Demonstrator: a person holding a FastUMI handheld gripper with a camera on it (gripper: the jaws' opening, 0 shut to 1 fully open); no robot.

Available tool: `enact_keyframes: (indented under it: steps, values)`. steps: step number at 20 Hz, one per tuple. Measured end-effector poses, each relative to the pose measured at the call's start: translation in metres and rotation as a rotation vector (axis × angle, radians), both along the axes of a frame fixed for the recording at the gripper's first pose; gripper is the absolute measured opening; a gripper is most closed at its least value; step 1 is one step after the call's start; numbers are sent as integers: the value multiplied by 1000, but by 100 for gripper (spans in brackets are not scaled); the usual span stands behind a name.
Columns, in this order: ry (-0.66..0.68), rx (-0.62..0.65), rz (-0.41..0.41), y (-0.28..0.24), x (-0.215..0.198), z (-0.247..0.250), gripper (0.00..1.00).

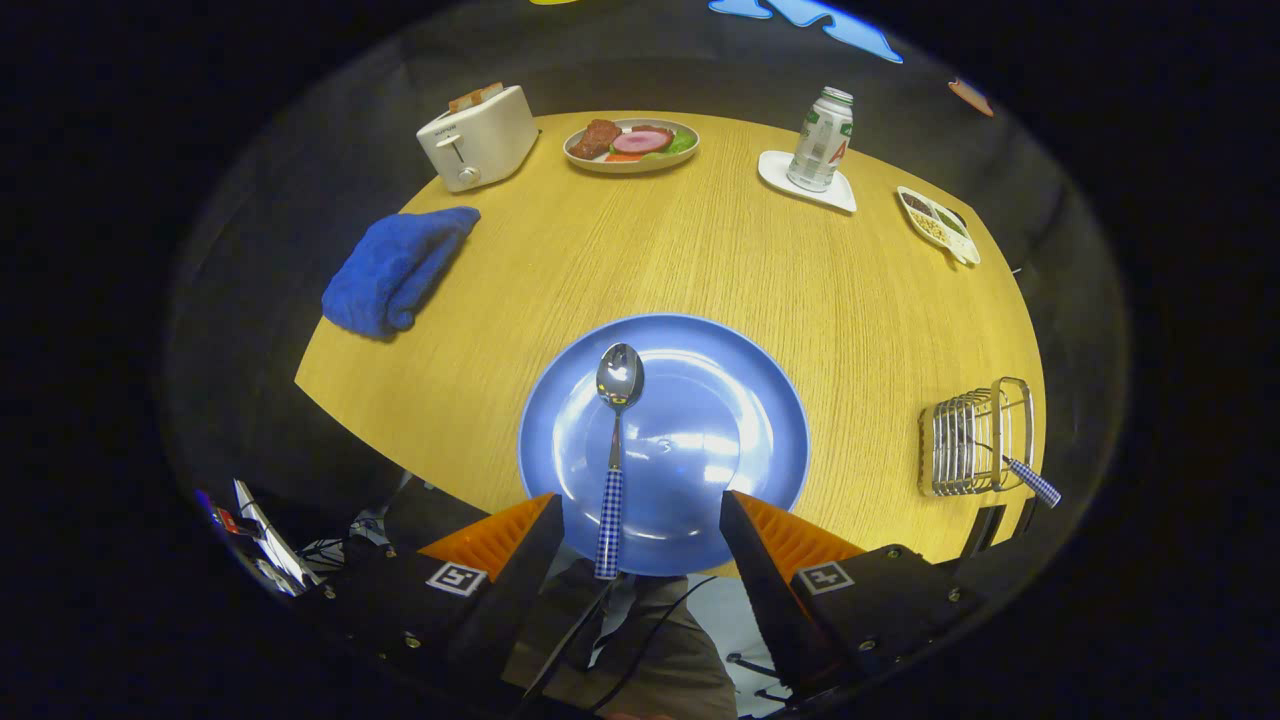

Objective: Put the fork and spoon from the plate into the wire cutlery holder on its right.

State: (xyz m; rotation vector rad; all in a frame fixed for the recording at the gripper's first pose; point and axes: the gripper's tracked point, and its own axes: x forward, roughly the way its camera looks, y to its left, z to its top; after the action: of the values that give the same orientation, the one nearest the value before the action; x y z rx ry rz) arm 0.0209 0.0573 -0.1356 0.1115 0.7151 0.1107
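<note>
A blue plate (720, 400) lies on the wooden table just ahead of my fingers. On its left half rests a spoon (614, 450) with a shiny bowl and a blue checked handle pointing back toward me. To the plate's right stands the wire cutlery holder (972, 438); a utensil with the same checked handle (1032, 482) sticks out of it, its head hidden among the wires. My gripper (640, 520) is open and holds nothing, its fingers spread over the plate's near rim, the spoon handle between them nearer the left finger.
A blue cloth (395, 268) lies at the table's left. At the far side stand a white toaster (478, 138), a plate of food (632, 145), a can on a white coaster (822, 140) and a small divided dish (937, 224). Cables hang below the near edge.
</note>
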Motion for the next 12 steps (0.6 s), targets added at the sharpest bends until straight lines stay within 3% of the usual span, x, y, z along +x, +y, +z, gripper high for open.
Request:
enact_keyframes:
  steps: [2,5,12]
  values:
    - [33,-15,-12,2,7,-15,97]
    - [96,-34,33,12,9,-35,97]
    - [173,-43,46,11,17,-43,97]
